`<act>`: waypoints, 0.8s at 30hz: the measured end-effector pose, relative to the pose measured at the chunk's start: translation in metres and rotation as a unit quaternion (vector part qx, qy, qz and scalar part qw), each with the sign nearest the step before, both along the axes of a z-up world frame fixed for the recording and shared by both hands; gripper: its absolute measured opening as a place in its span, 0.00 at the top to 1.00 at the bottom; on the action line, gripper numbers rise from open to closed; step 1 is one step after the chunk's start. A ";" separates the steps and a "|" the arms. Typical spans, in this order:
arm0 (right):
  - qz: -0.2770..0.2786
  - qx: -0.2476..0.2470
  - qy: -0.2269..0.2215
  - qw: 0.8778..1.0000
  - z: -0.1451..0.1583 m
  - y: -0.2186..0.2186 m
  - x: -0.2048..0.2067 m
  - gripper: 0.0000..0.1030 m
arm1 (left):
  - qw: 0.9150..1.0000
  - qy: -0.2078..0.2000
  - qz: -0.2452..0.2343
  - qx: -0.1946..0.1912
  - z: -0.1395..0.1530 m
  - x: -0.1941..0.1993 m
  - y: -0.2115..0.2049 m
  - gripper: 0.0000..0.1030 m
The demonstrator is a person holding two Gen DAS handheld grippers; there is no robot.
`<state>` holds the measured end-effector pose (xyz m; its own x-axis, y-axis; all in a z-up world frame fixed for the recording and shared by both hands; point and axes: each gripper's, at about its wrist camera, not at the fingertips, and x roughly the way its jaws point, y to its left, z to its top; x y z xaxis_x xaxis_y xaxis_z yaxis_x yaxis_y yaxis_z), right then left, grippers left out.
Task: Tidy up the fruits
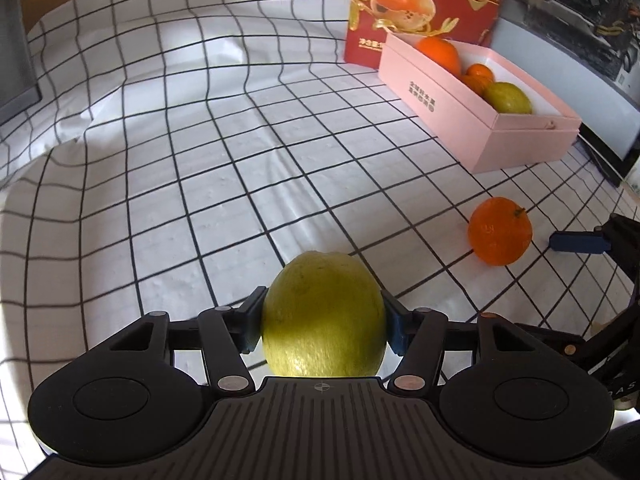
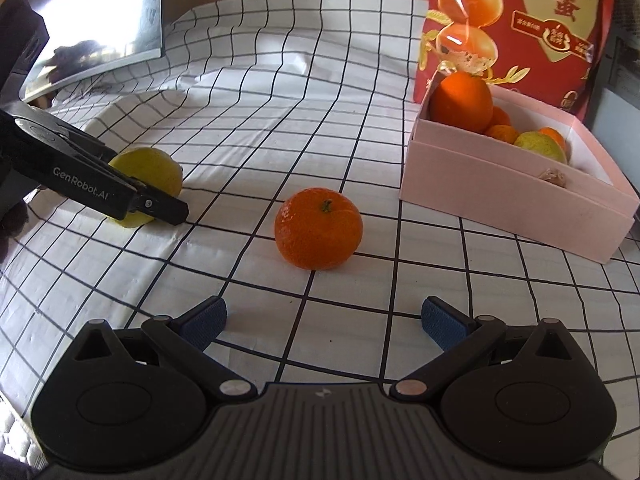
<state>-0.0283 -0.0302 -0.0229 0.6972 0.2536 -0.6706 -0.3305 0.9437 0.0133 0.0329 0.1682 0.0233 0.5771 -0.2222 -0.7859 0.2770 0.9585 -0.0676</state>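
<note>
My left gripper point(image 1: 323, 322) is shut on a yellow-green lemon point(image 1: 323, 316), low over the checked cloth; the same lemon point(image 2: 154, 168) and left gripper point(image 2: 160, 204) show at the left of the right wrist view. An orange mandarin point(image 2: 319, 228) sits on the cloth just ahead of my right gripper point(image 2: 324, 322), which is open and empty. The mandarin point(image 1: 500, 231) also shows in the left wrist view with a blue right fingertip point(image 1: 576, 242) beside it. A pink box point(image 2: 512, 196) at the right holds several oranges and a lemon point(image 2: 540, 146).
A red printed carton point(image 2: 520, 20) stands behind the pink box point(image 1: 448, 108). A dark monitor point(image 2: 96, 20) stands at the back left. The white checked cloth point(image 1: 200, 180) is wrinkled and rises at the back.
</note>
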 end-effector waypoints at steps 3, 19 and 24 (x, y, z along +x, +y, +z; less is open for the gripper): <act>0.012 0.001 0.004 1.000 0.001 -0.001 0.004 0.00 | 0.999 0.008 0.028 -0.025 0.001 -0.006 0.003 0.38; 0.010 0.000 0.004 1.000 0.013 0.015 0.037 0.52 | 0.993 0.038 0.062 -0.089 0.004 -0.054 -0.016 0.38; -0.006 0.019 0.012 1.000 0.019 -0.004 0.034 0.53 | 0.995 0.040 0.036 -0.082 0.004 -0.055 -0.035 0.38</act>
<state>0.0057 -0.0337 -0.0038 0.6843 0.2704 -0.6772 -0.3184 0.9463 0.0561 -0.0220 0.1336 0.0271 0.5331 -0.3118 -0.7865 0.1952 0.9499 -0.2442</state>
